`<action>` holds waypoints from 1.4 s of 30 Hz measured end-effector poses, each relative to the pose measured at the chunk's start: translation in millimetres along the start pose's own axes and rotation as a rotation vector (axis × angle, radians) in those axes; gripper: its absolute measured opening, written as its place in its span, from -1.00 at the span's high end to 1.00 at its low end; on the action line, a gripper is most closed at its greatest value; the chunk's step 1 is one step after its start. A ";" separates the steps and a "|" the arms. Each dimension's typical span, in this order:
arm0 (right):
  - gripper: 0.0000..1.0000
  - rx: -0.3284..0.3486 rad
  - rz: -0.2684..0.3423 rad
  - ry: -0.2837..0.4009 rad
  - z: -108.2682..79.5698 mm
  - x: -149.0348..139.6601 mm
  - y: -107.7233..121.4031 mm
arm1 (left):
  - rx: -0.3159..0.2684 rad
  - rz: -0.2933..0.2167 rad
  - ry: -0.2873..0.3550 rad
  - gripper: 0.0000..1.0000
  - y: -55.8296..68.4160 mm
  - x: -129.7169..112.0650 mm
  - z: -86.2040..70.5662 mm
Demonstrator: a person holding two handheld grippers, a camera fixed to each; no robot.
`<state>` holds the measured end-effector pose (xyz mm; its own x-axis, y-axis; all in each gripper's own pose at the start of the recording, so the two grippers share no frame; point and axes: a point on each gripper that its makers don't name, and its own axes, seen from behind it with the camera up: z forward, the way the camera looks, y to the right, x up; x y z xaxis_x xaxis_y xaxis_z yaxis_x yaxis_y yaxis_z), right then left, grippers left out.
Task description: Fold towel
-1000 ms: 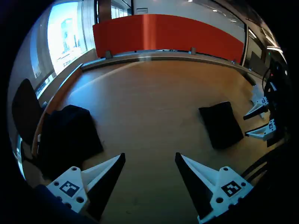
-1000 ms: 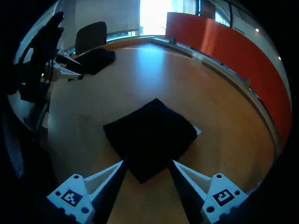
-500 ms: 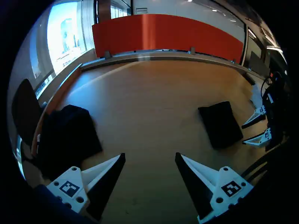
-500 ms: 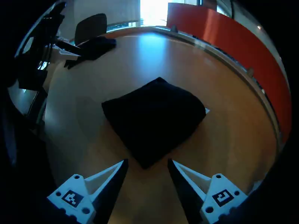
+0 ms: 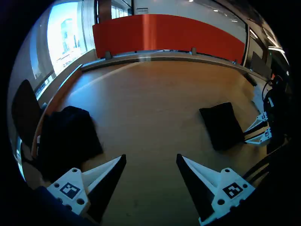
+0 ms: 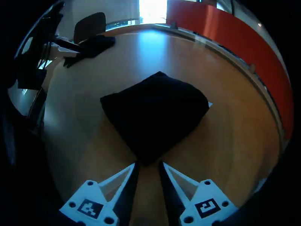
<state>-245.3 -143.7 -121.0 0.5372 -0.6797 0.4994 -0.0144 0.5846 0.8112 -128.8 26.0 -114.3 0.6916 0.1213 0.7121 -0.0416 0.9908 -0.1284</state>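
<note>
At the bottom of the right gripper view, the right gripper (image 6: 149, 165) has its fingers nearly together with just a slim gap. The tips sit either side of the near corner of the towel (image 6: 156, 113), and honestly I can't tell if they're touching it. Towel's dark, folded, lying mid-frame on the table (image 6: 233, 150). In the left gripper view the left gripper (image 5: 150, 158) is spread wide at the bottom, holding nothing, with a dark pile (image 5: 67, 137) at lower left.

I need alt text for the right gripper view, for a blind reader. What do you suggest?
A folded dark towel lies on a wooden table, its near corner at the tips of the right gripper, whose fingers stand slightly apart. A red partition borders the table's far side.
</note>
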 end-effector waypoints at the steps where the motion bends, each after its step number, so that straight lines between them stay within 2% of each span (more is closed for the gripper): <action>1: 0.31 -0.001 0.001 0.001 0.2 0.0 0.2 | 0.000 0.001 0.000 -0.99 0.1 0.2 0.2; 4: 0.41 -0.003 0.004 0.004 0.8 0.1 0.6 | -0.001 0.001 0.000 -0.99 0.6 0.3 0.5; 11: 0.86 -0.010 0.037 0.001 1.7 -0.3 3.7 | -0.003 0.000 -0.003 -0.99 1.7 -1.9 0.9; 15: 0.88 -0.010 0.051 0.000 0.8 0.0 5.5 | -0.004 0.001 -0.004 -0.99 2.3 -2.2 1.5; 21: 0.88 -0.015 0.033 0.009 -4.6 7.0 4.2 | -0.008 0.001 -0.003 -0.99 4.3 -1.0 1.7; 28: 0.88 -0.025 0.009 0.075 -26.4 44.0 9.6 | -0.010 -0.001 0.004 -0.99 4.0 2.9 2.3; 42: 0.88 -0.087 -0.088 0.239 -91.4 145.9 35.8 | -0.024 -0.012 0.043 -0.99 14.1 22.6 0.9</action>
<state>-90.4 -181.5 -46.9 0.7169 -0.6121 0.3336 0.1085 0.5707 0.8140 -114.4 42.8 -99.4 0.7222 0.1061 0.6835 -0.0163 0.9905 -0.1365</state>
